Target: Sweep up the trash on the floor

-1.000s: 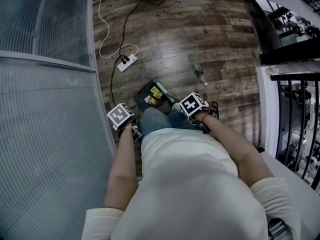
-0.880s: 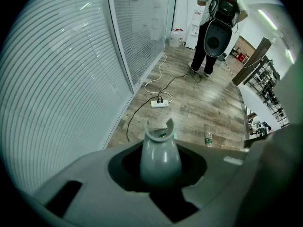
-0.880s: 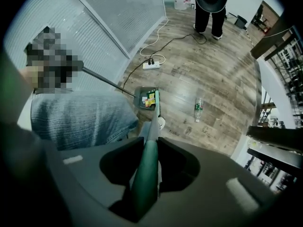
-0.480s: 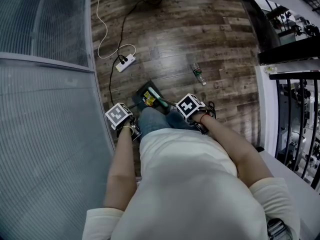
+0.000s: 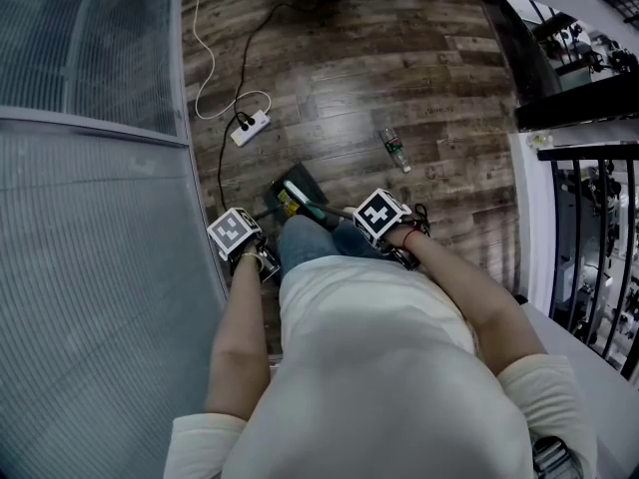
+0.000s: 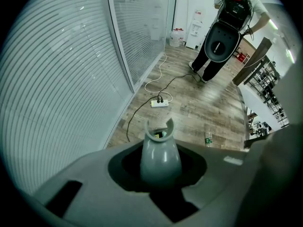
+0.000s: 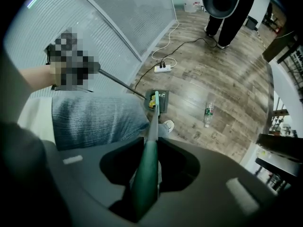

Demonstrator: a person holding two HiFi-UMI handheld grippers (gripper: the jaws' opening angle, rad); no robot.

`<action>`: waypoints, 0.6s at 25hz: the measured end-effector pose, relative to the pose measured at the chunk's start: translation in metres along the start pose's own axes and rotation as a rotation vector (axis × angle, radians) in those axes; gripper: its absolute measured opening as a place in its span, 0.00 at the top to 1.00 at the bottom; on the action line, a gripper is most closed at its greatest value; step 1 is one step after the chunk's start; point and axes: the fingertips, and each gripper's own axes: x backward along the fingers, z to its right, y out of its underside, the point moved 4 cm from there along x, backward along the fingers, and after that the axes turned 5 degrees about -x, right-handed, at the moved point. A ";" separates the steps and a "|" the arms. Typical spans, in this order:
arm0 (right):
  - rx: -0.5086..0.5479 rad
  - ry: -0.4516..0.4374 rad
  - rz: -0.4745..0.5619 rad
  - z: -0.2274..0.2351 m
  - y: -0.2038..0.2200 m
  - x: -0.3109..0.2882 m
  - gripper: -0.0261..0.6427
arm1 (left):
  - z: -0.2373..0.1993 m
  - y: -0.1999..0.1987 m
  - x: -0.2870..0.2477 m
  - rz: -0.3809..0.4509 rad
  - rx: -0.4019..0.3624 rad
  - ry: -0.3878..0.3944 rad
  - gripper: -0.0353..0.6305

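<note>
Left hand-held gripper is clamped on the grey handle of the dustpan. We see that handle standing between its jaws and running down to the pan on the wooden floor. Our right hand-held gripper is closed on the green broom handle, which slants away to the pan just past our knee.

Compared with a second ago, the dustpan has turned. Then it lay open toward us with its load plain to see; now it shows narrower and tipped, a little further left. Yellow trash sits inside it, at the broom's far end. Both grippers have drifted slightly left in the head view.

A plastic bottle lies on the floor to the right of the pan and farther off, well apart from it, where it lay before. A white power strip with its cords rests at the far left, near the glass wall.
</note>
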 end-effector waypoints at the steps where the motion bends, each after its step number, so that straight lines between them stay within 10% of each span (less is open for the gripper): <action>1: -0.005 0.000 0.005 0.001 0.001 0.002 0.81 | 0.000 0.000 0.000 0.000 0.000 0.002 0.81; 15: -0.123 0.004 0.116 0.033 0.011 0.036 0.81 | 0.034 -0.023 0.012 0.039 -0.198 0.047 0.81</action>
